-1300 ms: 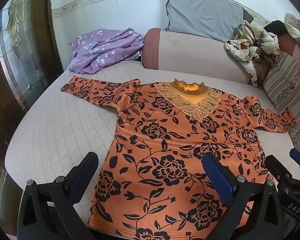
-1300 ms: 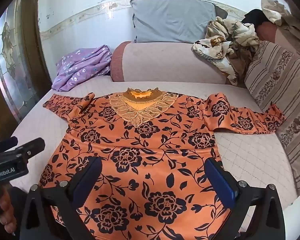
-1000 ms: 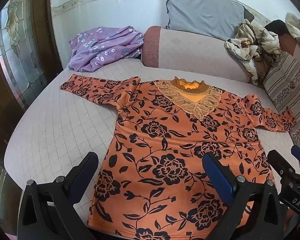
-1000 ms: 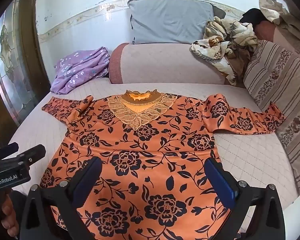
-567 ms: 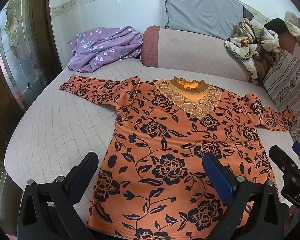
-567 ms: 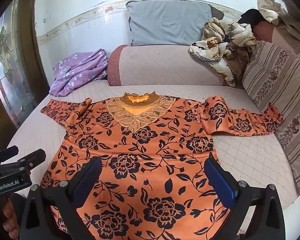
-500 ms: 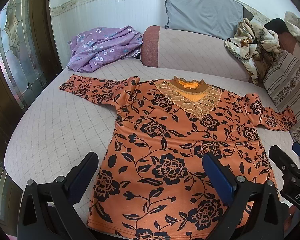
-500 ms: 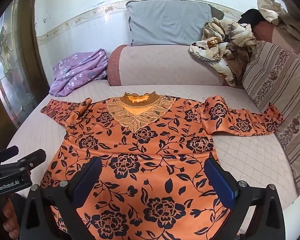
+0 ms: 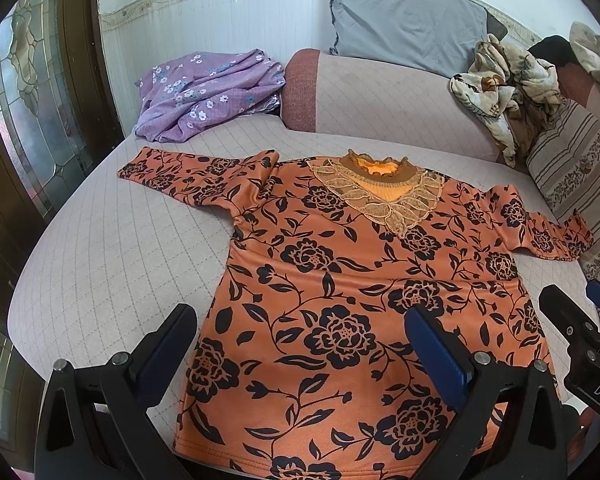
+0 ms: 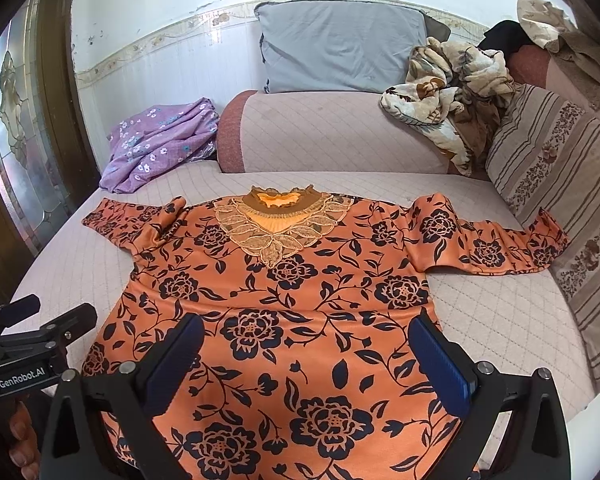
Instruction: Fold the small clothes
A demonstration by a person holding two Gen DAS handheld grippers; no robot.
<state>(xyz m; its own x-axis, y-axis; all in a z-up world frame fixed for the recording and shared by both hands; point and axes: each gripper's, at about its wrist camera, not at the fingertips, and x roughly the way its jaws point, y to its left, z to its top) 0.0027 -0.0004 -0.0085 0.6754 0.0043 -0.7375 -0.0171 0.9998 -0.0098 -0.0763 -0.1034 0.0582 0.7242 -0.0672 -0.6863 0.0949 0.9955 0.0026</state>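
An orange top with black flowers (image 9: pixel 340 280) lies flat and face up on the quilted bed, both sleeves spread out; it also shows in the right wrist view (image 10: pixel 300 304). Its lace collar (image 9: pixel 380 196) points to the far side. My left gripper (image 9: pixel 300 332) is open and empty above the hem's left part. My right gripper (image 10: pixel 306 340) is open and empty above the hem's middle. The right gripper also shows at the right edge of the left wrist view (image 9: pixel 576 324), and the left gripper at the left edge of the right wrist view (image 10: pixel 40 332).
A purple flowered garment (image 9: pixel 208 92) lies at the bed's far left. A pink bolster (image 9: pixel 380 100) and grey pillow (image 9: pixel 404 20) stand at the back. Crumpled floral cloth (image 9: pixel 504 84) and a striped cushion (image 10: pixel 560 200) are at the right. A wooden glass door (image 9: pixel 28 100) stands left.
Both grippers have drifted slightly back and up; the top looks a little farther off. Both stay open. The top has not moved.
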